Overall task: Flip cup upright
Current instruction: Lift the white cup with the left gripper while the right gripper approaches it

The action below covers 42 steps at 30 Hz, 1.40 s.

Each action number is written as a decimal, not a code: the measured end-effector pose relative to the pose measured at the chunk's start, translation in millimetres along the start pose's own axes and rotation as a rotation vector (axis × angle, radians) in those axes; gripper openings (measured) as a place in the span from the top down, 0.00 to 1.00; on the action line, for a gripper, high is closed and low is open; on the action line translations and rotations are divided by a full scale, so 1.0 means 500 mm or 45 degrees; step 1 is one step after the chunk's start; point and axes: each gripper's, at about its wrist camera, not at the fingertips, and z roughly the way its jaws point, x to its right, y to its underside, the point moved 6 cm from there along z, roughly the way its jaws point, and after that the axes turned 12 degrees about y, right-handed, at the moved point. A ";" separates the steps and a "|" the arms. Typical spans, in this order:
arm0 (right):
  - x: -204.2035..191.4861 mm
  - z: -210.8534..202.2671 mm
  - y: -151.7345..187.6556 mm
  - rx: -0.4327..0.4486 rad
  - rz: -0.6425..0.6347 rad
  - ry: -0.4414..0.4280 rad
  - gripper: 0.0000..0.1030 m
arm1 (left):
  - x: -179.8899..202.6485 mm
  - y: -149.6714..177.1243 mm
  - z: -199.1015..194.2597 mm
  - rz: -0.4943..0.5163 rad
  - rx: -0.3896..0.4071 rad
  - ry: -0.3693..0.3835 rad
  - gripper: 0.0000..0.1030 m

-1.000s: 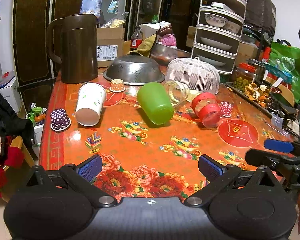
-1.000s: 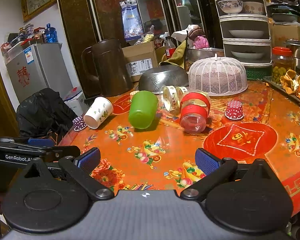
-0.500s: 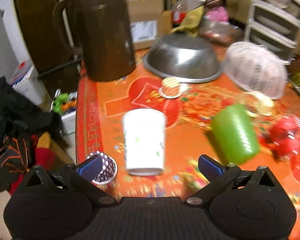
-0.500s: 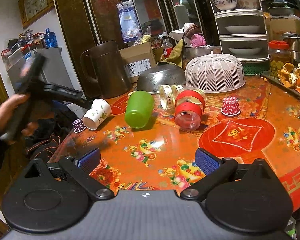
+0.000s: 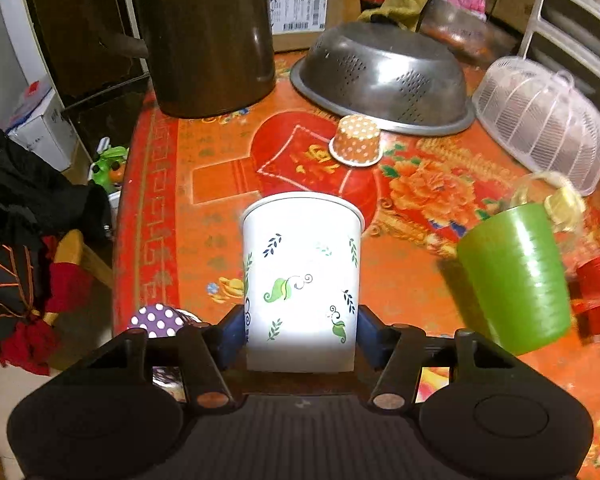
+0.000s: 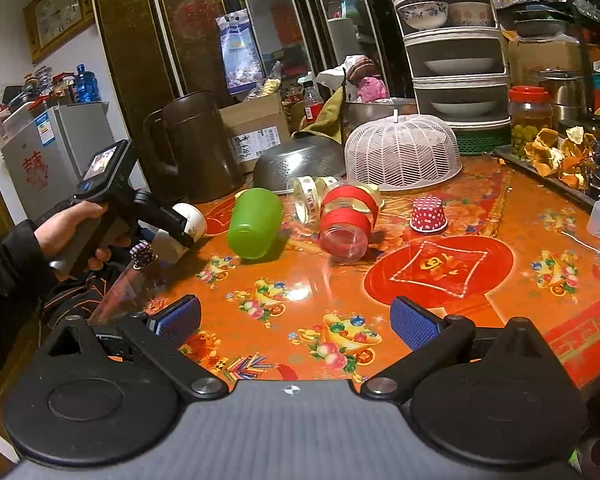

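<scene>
1. At the lower left of the left wrist view, a purple dotted cupcake liner [image 5: 159, 321] sits just beside the left gripper [image 5: 301, 326], out of the grip's line.
2. At lower centre of that view, the left gripper's blue pads [image 5: 231, 330] press both sides of the white paper cup [image 5: 300, 280] near its base, a hold that appears chosen so the cup can be swung onto its bottom.
3. The cup lies on its side on the orange table [image 5: 220, 200], rim pointing away toward the upturned steel colander [image 5: 384, 80] at upper centre; it is not yet upright.
4. To the right, a green cup [image 5: 514, 276] also lies tipped over, near but apart.
5. In the right wrist view, the right gripper [image 6: 296, 322] hovers at the bottom with fingers spread wide and nothing between them, seemingly kept back while the other works.
</scene>
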 end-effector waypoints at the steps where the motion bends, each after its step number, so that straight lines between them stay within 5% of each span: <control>1: -0.002 0.001 0.000 0.000 -0.004 -0.001 0.01 | 0.003 0.003 -0.013 0.008 0.017 -0.006 0.41; 5: -0.004 -0.001 0.001 0.005 -0.005 -0.007 0.01 | 0.044 0.039 -0.107 0.061 0.119 0.061 0.41; 10: 0.010 -0.004 0.008 -0.020 -0.020 0.030 0.01 | 0.146 0.163 -0.276 0.191 0.249 0.228 0.41; 15: 0.033 -0.006 0.025 -0.086 0.043 0.011 0.01 | 0.211 0.281 -0.360 0.166 0.258 0.364 0.41; 25: 0.033 0.004 0.041 -0.192 0.128 -0.050 0.01 | 0.265 0.383 -0.224 -0.060 0.120 0.454 0.41; 33: 0.018 0.018 0.038 -0.303 0.195 -0.106 0.01 | 0.303 0.426 -0.179 -0.033 0.101 0.435 0.41; 42: -0.072 0.096 0.055 -0.644 0.361 -0.339 0.01 | 0.302 0.429 -0.174 -0.063 0.134 0.462 0.41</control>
